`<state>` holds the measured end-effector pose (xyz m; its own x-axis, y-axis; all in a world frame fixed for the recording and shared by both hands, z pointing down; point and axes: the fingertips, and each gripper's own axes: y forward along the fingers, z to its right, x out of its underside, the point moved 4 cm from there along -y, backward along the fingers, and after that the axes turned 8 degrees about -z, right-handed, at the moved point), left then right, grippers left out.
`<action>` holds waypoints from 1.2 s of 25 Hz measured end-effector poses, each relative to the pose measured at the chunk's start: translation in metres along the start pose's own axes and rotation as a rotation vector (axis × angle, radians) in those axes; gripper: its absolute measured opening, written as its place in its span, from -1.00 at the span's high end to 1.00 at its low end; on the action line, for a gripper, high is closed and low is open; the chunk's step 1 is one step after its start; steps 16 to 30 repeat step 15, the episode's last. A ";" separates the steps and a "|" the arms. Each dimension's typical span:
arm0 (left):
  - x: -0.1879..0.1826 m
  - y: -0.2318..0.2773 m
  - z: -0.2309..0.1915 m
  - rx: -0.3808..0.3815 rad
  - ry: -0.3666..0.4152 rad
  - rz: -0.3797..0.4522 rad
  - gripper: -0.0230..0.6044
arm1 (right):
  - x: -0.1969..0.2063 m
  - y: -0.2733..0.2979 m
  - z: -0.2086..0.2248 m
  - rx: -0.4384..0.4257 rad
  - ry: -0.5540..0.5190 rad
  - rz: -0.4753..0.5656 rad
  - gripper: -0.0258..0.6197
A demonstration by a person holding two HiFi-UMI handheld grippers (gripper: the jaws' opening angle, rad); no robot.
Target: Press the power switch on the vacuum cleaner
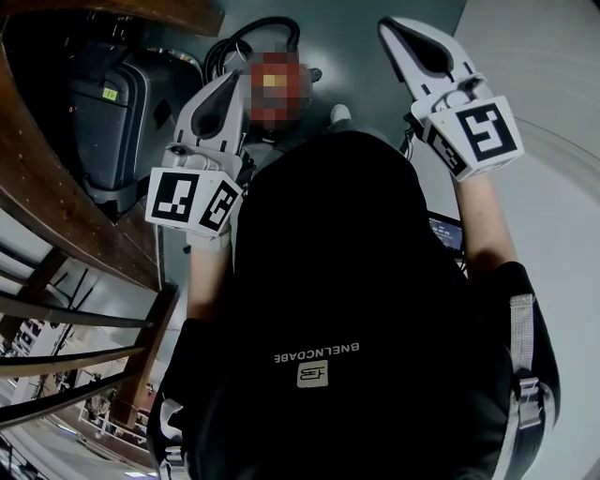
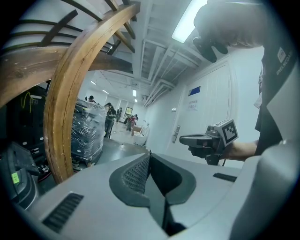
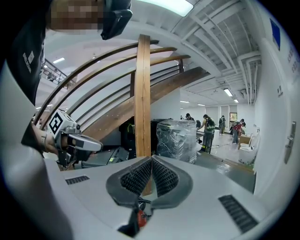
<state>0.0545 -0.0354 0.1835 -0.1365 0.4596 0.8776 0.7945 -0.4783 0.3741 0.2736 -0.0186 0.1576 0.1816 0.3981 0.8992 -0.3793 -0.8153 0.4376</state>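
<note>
Both grippers are raised in front of a person's black-clad chest, level with each other and pointing away from the body. My left gripper (image 1: pixel 234 80) is shut with nothing between its jaws; its tips (image 2: pixel 150 153) meet. My right gripper (image 1: pixel 389 23) is shut too and holds nothing, its tips (image 3: pixel 151 158) together. Each shows in the other's view: the right gripper (image 2: pixel 187 139) and the left gripper (image 3: pixel 96 146). On the floor ahead, a black hose (image 1: pixel 258 28) loops beside a mosaic patch. No power switch can be made out.
A curved wooden stair rail (image 1: pixel 37 197) runs along the left, with a wooden post (image 3: pixel 143 93). A dark grey machine (image 1: pixel 108 117) stands under it. A wrapped pallet (image 3: pixel 176 138) and several people are farther off. A white door (image 2: pixel 215 108) is on the right wall.
</note>
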 end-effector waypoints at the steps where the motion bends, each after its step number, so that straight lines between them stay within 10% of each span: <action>1: 0.000 0.001 0.001 -0.001 -0.001 -0.001 0.88 | 0.000 0.000 0.001 0.000 0.002 -0.004 0.84; 30: 0.003 0.001 0.021 -0.018 -0.003 -0.003 0.88 | 0.010 -0.017 0.007 0.006 0.021 -0.007 0.84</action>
